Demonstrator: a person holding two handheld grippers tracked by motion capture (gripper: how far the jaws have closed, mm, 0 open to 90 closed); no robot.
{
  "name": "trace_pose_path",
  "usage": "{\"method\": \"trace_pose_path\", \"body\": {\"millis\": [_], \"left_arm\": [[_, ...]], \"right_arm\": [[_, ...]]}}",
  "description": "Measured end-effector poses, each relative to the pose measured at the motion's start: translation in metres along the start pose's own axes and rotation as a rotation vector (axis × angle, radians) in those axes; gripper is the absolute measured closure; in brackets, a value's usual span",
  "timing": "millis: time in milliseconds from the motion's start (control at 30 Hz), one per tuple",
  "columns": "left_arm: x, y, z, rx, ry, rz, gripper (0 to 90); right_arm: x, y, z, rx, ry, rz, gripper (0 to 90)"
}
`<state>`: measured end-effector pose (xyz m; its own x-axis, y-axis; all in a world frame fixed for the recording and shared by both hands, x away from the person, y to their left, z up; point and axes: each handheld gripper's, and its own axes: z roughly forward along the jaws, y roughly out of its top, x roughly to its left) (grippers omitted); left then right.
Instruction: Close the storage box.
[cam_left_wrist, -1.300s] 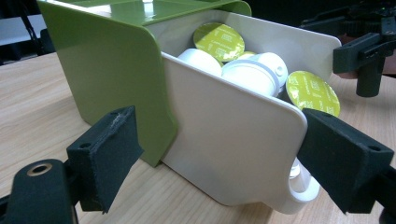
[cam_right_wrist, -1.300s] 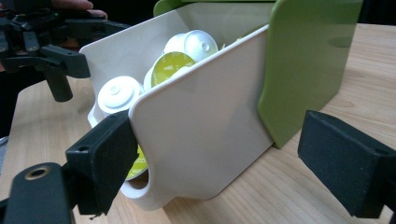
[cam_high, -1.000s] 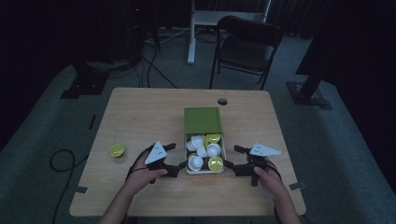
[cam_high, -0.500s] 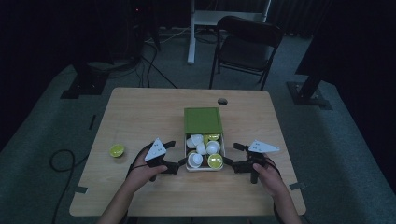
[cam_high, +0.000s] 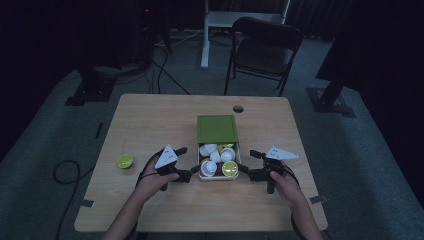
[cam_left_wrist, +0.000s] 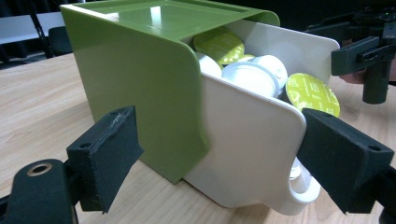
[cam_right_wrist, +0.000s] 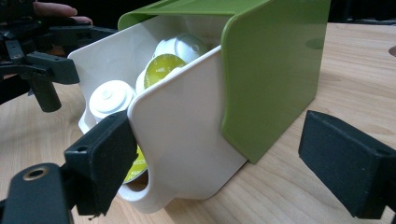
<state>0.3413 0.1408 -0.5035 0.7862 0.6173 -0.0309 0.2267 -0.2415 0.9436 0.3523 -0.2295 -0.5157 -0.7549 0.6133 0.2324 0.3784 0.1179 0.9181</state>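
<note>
On the wooden table (cam_high: 150, 125) stands a green box (cam_high: 217, 129) with a white drawer (cam_high: 218, 175) pulled out toward the person, near the table's middle. The drawer is full of capsules (cam_high: 215, 156), some white, some with yellow-green lids. The left gripper (cam_high: 192, 173) sits just beside the drawer's left wall, and the right gripper (cam_high: 243, 171) just beside its right wall, so the drawer lies between the two.

In the left gripper view, the left gripper (cam_left_wrist: 219, 163) has its jaws apart, one pad to each side of the drawer's side wall (cam_left_wrist: 243, 154) and the box's green corner (cam_left_wrist: 140, 93); the right-hand pad overlaps the drawer's front edge, though contact cannot be told. The other gripper shows farther off beyond the drawer.

In the right gripper view, the right gripper (cam_right_wrist: 224, 163) also stands with jaws apart; its left pad lies against or just in front of the drawer's front corner (cam_right_wrist: 187, 140), its right pad well clear of the green shell (cam_right_wrist: 271, 70).

Around: one loose yellow-green capsule (cam_high: 125, 161) lies alone on the table, well to the left of the left hand (cam_high: 155, 182). A round cable hole (cam_high: 238, 108) sits near the far edge. Beyond the table stand a dark folding chair (cam_high: 265, 50) and a white stand (cam_high: 210, 30), with cables on the floor
</note>
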Motion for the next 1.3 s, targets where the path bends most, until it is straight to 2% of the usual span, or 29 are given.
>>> {"method": "trace_pose_path", "body": {"millis": [100,433,567,700,1133,1300], "left_arm": [[0.0,0.002,0.0,0.004,0.008,0.014,14.6],[0.006,0.003,0.005,0.001,0.004,-0.009,14.5],[0.009,0.005,0.007,0.007,0.013,-0.018,14.5],[0.01,0.006,0.008,0.008,0.019,-0.01,14.5],[0.019,0.007,0.015,-0.001,0.034,-0.033,14.5],[0.023,0.007,0.017,-0.006,0.044,-0.044,14.5]], "right_arm": [[-0.002,0.003,0.002,0.004,-0.006,-0.002,11.4],[-0.007,0.008,0.006,0.012,-0.031,0.004,11.4],[-0.01,0.008,0.009,0.006,-0.03,0.029,11.4],[-0.011,0.008,0.011,0.005,-0.035,0.042,11.4],[-0.014,0.015,0.016,0.021,-0.073,0.028,11.4],[-0.018,0.016,0.02,0.015,-0.076,0.051,11.3]]}}
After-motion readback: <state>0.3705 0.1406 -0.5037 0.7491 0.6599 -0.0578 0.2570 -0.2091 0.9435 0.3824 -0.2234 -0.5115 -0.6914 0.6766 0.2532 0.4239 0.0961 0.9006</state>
